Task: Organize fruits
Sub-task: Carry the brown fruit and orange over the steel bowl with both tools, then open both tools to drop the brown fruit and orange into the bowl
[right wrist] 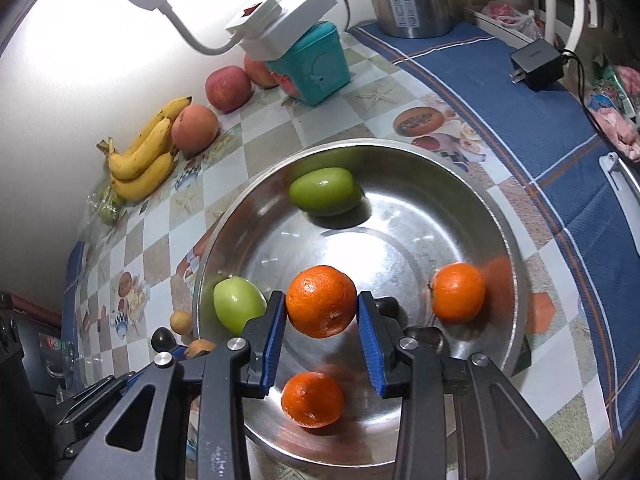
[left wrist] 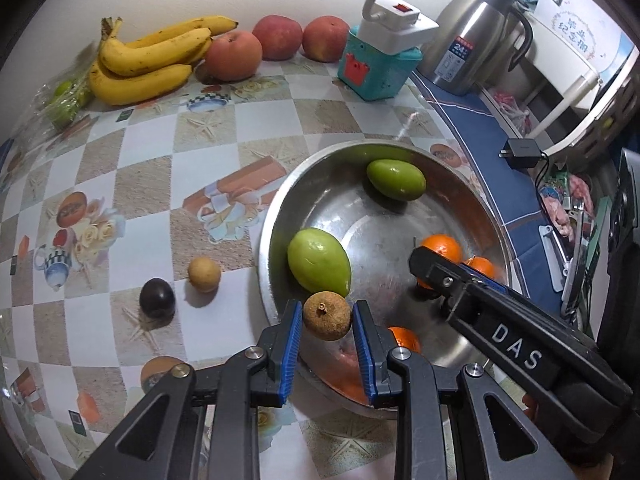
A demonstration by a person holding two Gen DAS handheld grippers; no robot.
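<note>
Black jaws with blue pads fill the foreground: the left gripper (left wrist: 327,316) pinches a brown longan (left wrist: 327,316) just over the near rim of the steel bowl (right wrist: 516,248), and the right gripper (right wrist: 322,304) clamps an orange mandarin (right wrist: 322,301) above the bowl's middle. Inside the bowl lie two green fruits (right wrist: 325,191) (right wrist: 239,304) and two more mandarins (right wrist: 458,292) (right wrist: 313,399). Left of the bowl, on the checked tablecloth (left wrist: 160,160), sit a loose longan (left wrist: 204,274) and a dark round fruit (left wrist: 157,298), with open cloth around them. Along the wall are bananas (left wrist: 148,60), three peaches or apples (left wrist: 234,55), a teal box (left wrist: 376,68) bearing a white power strip (left wrist: 396,26), and a steel flask (left wrist: 476,40). A bagged green fruit (left wrist: 66,98) at the far left is hard to make out. Beyond the blue cloth (right wrist: 520,120) lies a black charger (right wrist: 536,64).
</note>
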